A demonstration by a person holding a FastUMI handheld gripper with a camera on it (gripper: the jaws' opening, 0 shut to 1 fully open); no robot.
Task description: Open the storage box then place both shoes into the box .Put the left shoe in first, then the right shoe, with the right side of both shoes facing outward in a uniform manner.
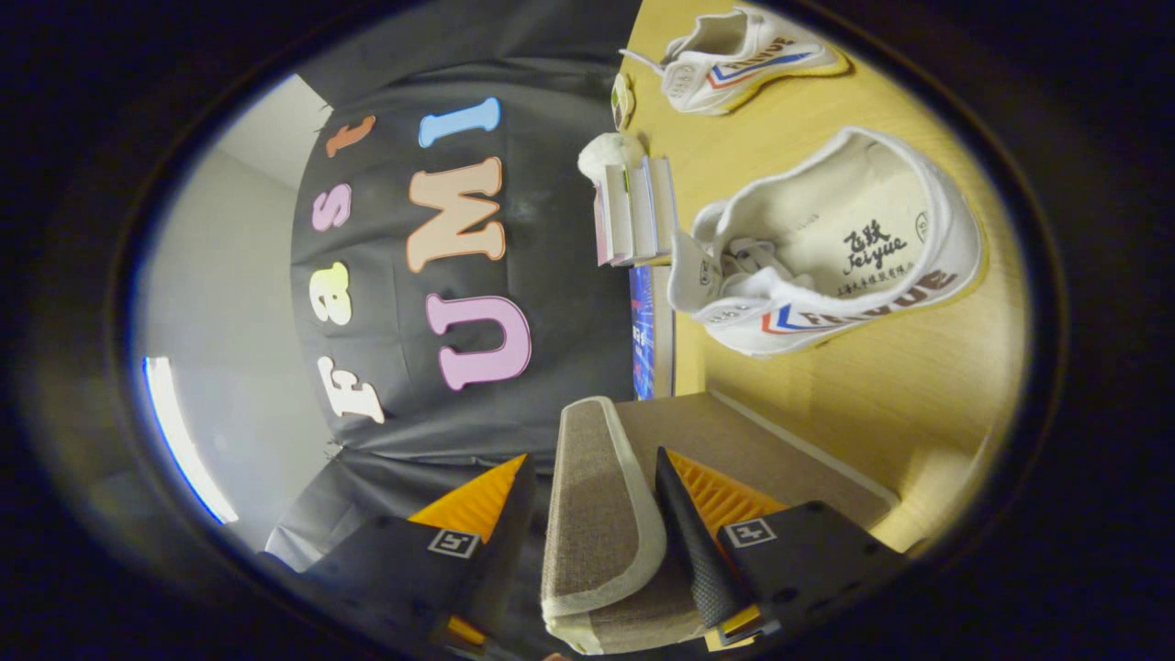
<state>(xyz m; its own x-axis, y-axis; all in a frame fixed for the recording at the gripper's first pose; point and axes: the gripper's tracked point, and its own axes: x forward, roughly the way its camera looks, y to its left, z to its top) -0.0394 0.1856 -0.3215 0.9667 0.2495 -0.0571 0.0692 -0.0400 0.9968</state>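
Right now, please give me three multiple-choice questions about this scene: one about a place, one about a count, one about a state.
1. Where is the box lid?
A. between the gripper fingers
B. on the books
C. inside a shoe

2. How many white shoes lie on the table?
A. one
B. two
C. three

3. What state is the nearer shoe in?
A. inside the box
B. held by the gripper
C. on the table, untouched

Answers: 1 A, the lid's padded edge sits between both fingers. 2 B, the nearer shoe and the farther shoe. 3 C, it rests on the wood beyond the fingers.
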